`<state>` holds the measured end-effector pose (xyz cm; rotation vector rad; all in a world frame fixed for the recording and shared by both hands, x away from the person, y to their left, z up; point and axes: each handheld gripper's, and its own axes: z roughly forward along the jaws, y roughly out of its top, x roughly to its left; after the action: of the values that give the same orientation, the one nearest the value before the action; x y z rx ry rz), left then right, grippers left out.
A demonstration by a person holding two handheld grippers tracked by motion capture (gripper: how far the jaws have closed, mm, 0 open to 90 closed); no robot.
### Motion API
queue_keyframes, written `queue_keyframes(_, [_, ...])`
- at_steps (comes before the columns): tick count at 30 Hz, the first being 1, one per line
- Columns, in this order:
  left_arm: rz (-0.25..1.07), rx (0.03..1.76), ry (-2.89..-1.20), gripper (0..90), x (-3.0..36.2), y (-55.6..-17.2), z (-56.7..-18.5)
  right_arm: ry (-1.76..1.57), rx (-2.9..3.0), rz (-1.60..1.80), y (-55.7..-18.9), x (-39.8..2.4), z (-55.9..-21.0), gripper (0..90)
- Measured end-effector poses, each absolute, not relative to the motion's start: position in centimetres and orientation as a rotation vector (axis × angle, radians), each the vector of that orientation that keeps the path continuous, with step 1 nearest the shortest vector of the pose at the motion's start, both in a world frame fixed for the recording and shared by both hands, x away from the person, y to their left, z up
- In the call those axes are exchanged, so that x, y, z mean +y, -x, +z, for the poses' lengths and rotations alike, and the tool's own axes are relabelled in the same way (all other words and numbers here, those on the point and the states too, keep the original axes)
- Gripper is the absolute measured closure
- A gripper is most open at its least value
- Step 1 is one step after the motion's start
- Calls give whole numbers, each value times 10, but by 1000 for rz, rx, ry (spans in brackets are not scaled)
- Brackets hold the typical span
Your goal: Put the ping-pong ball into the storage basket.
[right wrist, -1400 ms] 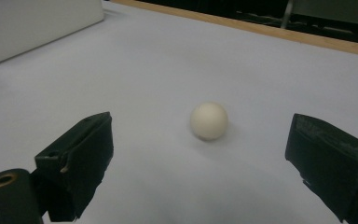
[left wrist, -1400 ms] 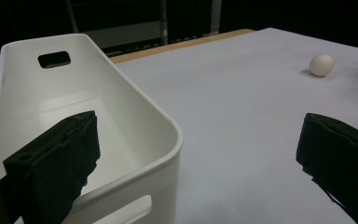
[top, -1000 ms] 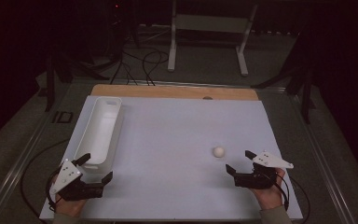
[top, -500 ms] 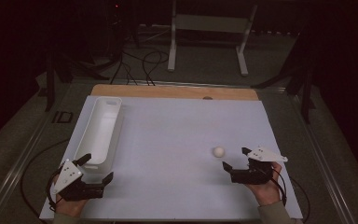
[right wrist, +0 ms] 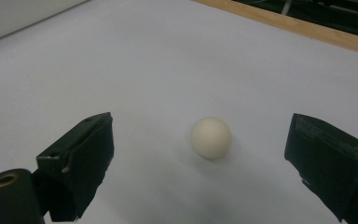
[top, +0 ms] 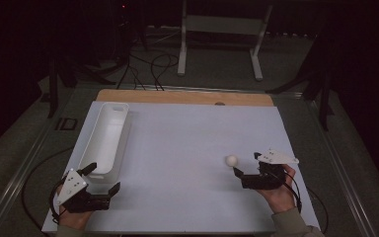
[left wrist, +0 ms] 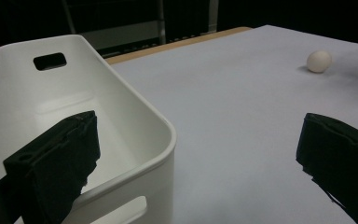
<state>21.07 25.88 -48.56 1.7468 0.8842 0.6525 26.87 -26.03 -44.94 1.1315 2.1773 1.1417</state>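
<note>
moved: right gripper (top: 246,173) has crept toward ball (top: 232,160)
ball: at 11 o'clock off right gripper, apart, btwn wide jaws
left gripper (top: 101,178): wide, idle by tray (top: 104,143)

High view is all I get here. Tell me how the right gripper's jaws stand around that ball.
Observer: In the right gripper view the right gripper is wide open, and the ball lies ahead between its jaws, touching neither.
Operator: Now report the bin.
Observer: The left gripper view shows the bin empty inside, with a handle slot in its far end wall.
Operator: And the left gripper.
Observer: The left gripper is open; one jaw is in front of the bin's near end.
</note>
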Motion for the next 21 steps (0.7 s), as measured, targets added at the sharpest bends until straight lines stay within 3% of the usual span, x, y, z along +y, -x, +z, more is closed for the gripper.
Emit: queue_keyframes(21, [653, 882, -1750, 1, 259, -211, -486, -1145, 2230, 1043, -282, -257, -443, 75])
